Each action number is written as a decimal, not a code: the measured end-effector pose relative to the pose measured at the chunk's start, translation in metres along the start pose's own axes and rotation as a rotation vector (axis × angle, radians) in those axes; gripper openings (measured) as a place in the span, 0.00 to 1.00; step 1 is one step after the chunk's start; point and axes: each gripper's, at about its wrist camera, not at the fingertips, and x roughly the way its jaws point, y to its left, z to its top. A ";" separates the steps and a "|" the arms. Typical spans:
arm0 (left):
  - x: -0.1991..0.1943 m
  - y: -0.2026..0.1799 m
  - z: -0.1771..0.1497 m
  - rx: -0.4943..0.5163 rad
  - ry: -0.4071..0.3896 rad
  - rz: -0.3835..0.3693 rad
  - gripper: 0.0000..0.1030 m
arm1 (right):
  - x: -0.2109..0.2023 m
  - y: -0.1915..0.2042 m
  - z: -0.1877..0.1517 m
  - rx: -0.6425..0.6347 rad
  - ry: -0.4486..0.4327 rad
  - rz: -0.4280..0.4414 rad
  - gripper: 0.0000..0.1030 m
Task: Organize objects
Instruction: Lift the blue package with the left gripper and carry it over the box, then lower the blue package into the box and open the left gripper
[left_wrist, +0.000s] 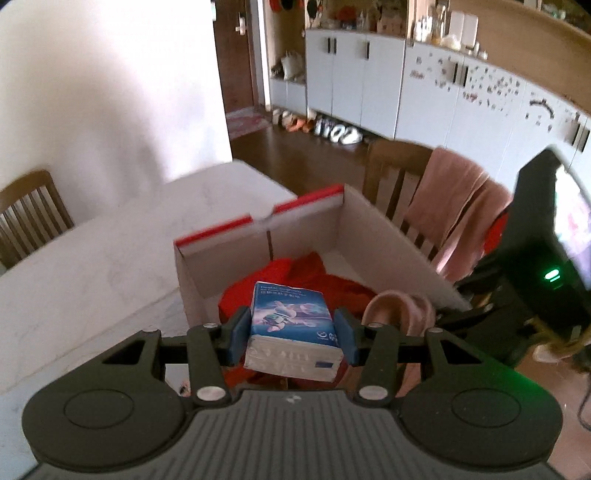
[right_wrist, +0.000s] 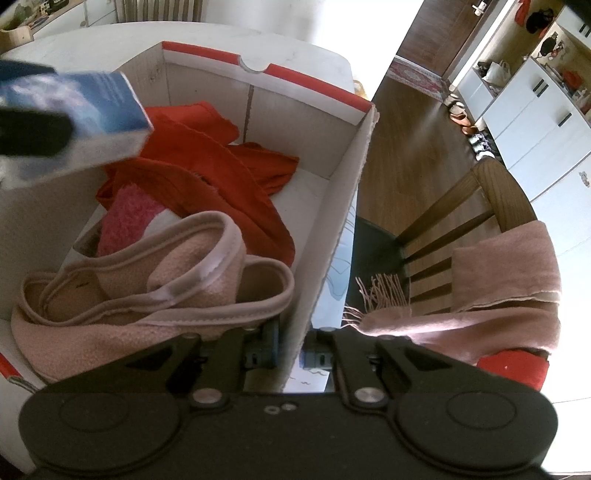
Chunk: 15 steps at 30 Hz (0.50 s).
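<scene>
My left gripper (left_wrist: 292, 334) jaws clamp a blue tissue pack (left_wrist: 291, 328), held above the box (left_wrist: 388, 240) on the counter (left_wrist: 92, 266). My right gripper (right_wrist: 288, 354) jaws pinch the box's near wall, nearly closed. Inside the box: red cloth (right_wrist: 221, 162), a pink slipper (right_wrist: 166, 280), a fuzzy pink item (right_wrist: 125, 218). A pink scarf (right_wrist: 498, 280) hangs on the chair (right_wrist: 498, 192) beside it.
</scene>
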 end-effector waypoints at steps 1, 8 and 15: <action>0.006 -0.001 -0.002 -0.004 0.016 0.002 0.47 | 0.000 0.000 0.000 -0.001 0.000 0.000 0.08; 0.030 0.000 -0.018 -0.019 0.137 -0.007 0.46 | 0.000 -0.001 0.000 -0.005 -0.001 0.002 0.08; 0.031 0.004 -0.022 -0.024 0.176 -0.016 0.46 | 0.001 0.000 0.001 -0.025 0.004 0.004 0.08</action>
